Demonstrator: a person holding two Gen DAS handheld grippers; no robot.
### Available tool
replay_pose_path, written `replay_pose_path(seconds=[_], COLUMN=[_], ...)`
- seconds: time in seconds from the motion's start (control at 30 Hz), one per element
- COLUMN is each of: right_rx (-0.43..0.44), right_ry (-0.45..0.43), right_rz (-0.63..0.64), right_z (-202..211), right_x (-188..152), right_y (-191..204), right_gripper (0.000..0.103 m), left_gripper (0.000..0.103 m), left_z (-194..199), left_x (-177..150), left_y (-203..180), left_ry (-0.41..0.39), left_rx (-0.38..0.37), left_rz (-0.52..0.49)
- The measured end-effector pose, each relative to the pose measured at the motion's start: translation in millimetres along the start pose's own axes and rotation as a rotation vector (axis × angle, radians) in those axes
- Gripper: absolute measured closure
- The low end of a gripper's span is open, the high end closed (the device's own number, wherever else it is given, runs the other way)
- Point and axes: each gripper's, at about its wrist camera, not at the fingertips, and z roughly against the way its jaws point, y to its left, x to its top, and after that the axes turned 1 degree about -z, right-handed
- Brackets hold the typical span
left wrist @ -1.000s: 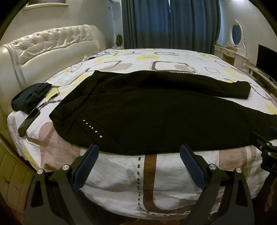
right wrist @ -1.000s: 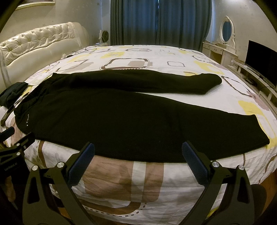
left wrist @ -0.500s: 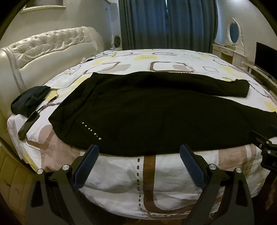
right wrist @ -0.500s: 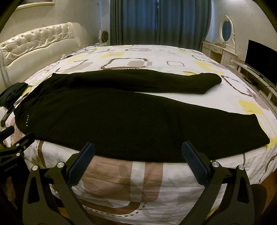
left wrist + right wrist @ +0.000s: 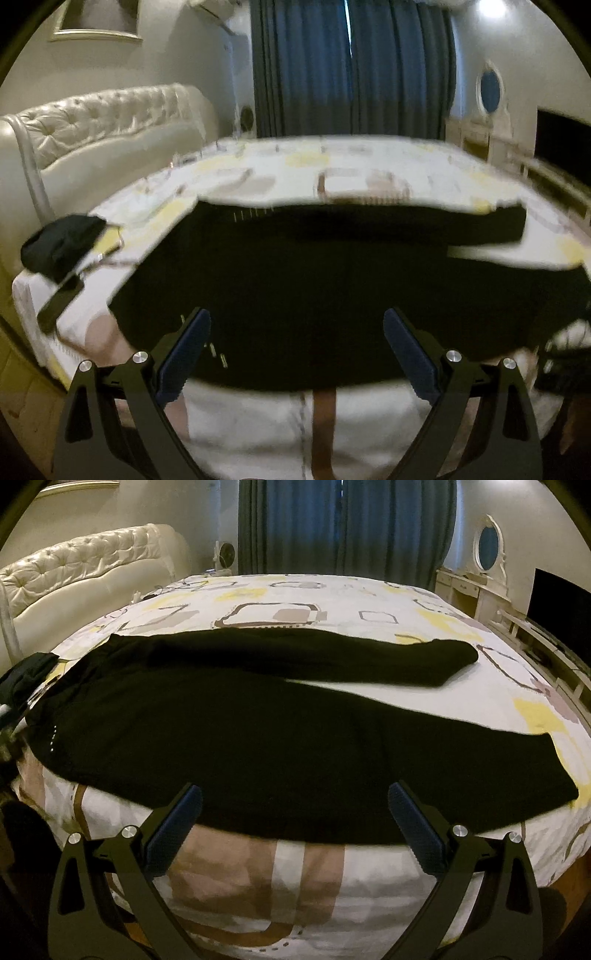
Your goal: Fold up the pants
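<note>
Black pants lie spread flat on the bed, waistband toward the headboard side on the left, both legs running right. The far leg is separate from the near one, with a wedge of patterned sheet showing between them. The near leg's edge follows the bed's front edge.

Left gripper: jaws wide, holding nothing, poised just in front of the near edge at the waist/hip end. This view is motion-blurred, so contact with the fabric cannot be confirmed. Right gripper: jaws wide, empty, short of the near edge around mid-leg. View sharp.

Judged step: approach for the first pinch on the near long edge, likely to carry it over onto the far leg. Folding not yet begun.

Risks from here:
- Pinching sheet together with pants. The cloth lies flat on the bed cover with no raised lip, so a low jaw would catch both layers and drag the cover.
- Catching only the top layer of the leg, so the underside stays put and the fold bunches.
- Uneven lift between the two grippers, which would skew the fold, given the legs already diverge.
- Dark garment and flat dark object sit near the waistband on the left. A wide sweep there could snag them.
</note>
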Motion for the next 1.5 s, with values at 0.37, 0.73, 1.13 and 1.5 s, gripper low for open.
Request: replay_pose_path(seconds=[0.37, 0.73, 1.13, 1.5], right_rx=[0.034, 0.061, 0.075, 0.134], right_ry=[-0.038, -0.025, 0.018, 0.061], right_rz=[0.019, 0.076, 0.122, 0.108], right_z=[-24, -62, -89, -117], right_x=[59, 109, 126, 145], right_y=[8, 28, 43, 32], right_gripper=[0.002, 0.002, 0.002, 0.002], left_gripper=[0.009, 0.009, 0.009, 0.049], left_z=[-97, -256, -357, -380], left_x=[88, 137, 136, 130], left_y=[99, 244, 225, 232], left_ry=[0.049, 0.234, 0.443, 0.501], left_rx=[-0.183, -0.329, -0.451, -0.379], left_rz=[-0.030, 0.288, 0.172, 0.176])
